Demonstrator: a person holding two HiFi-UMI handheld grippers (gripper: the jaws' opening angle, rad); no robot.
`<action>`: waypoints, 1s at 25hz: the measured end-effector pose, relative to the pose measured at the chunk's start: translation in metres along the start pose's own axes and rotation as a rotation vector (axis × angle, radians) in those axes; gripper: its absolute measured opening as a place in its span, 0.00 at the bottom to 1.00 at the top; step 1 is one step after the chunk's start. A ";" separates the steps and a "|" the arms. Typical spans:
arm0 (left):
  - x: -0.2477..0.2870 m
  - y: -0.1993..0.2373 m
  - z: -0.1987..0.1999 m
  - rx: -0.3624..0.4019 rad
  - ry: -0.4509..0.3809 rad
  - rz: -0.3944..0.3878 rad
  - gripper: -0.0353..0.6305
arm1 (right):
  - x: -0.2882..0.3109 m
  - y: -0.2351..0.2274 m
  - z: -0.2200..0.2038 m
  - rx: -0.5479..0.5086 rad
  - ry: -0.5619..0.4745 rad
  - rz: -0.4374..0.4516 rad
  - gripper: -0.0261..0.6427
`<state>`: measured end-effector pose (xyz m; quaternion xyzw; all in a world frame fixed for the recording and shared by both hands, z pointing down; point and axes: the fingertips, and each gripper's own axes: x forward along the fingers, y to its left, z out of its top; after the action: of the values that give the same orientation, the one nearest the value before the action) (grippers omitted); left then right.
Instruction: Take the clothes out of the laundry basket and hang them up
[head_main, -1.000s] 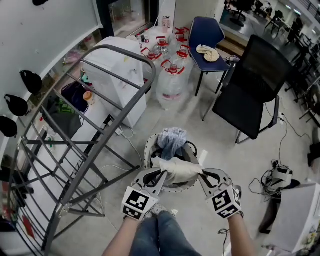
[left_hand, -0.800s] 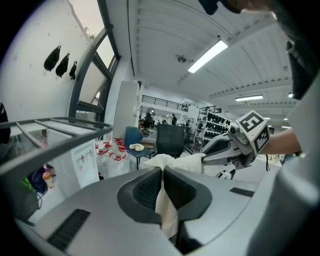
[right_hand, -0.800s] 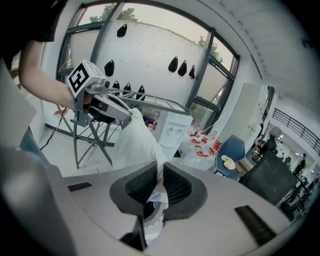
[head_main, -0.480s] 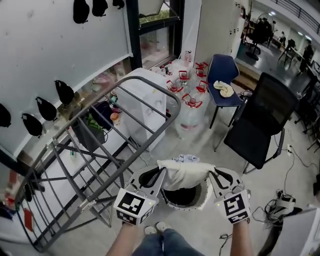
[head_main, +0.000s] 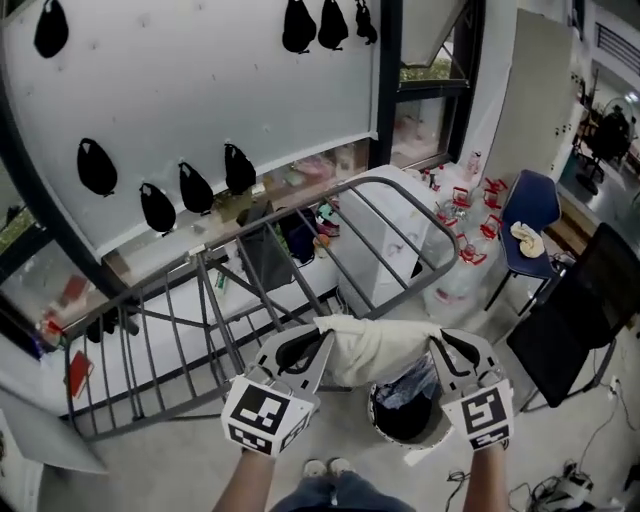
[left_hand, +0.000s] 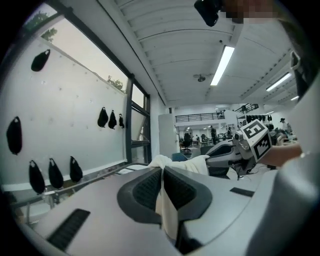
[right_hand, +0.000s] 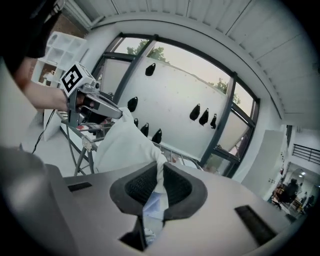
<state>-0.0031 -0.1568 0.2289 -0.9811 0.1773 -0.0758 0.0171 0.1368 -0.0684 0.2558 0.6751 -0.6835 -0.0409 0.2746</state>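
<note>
Far left: white roller blind (head_main: 200, 90) over the window wall, with black teardrop-shaped marks (head_main: 158, 207) scattered on it. A low shelf of small clutter runs along its foot; the items are too small to name.

Left to centre: grey metal-tube drying rack (head_main: 290, 215) stands on the grey concrete floor (head_main: 150, 465). Its rounded end reaches toward the centre and its rails are bare.

Left gripper (head_main: 320, 343): raised in front of the rack. Jaws are pinched almost together on the left edge of the cream-white fabric garment (head_main: 378, 348), and in the left gripper view the cloth hangs down between the ribbed pads.

Garment: held in the air between the two grippers, spread roughly level, above the basket and just in front of the rack's rounded end. It touches neither.

Right gripper (head_main: 437, 345): jaws narrow, clamped on the garment's right edge. The right gripper view shows a bunched fold caught between the pads.

Below, centre-right: round white laundry basket (head_main: 400, 441) on the floor, with blue-grey clothing (head_main: 410, 385) inside.

Right: clear plastic water bottles with red handles (head_main: 465, 195) grouped by the wall. Then a blue padded chair (head_main: 530, 205) with something pale on its seat, and a black office chair (head_main: 590, 310) at the edge.
</note>
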 end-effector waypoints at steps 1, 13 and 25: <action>-0.013 0.011 0.001 0.000 -0.001 0.042 0.10 | 0.009 0.009 0.012 -0.015 -0.029 0.031 0.10; -0.199 0.131 -0.011 -0.022 0.023 0.564 0.10 | 0.100 0.161 0.158 -0.206 -0.292 0.421 0.10; -0.298 0.196 -0.030 -0.049 0.057 0.829 0.10 | 0.160 0.267 0.242 -0.289 -0.400 0.616 0.10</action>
<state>-0.3517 -0.2364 0.2039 -0.8244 0.5593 -0.0853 0.0180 -0.1974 -0.2735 0.2165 0.3714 -0.8813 -0.1830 0.2277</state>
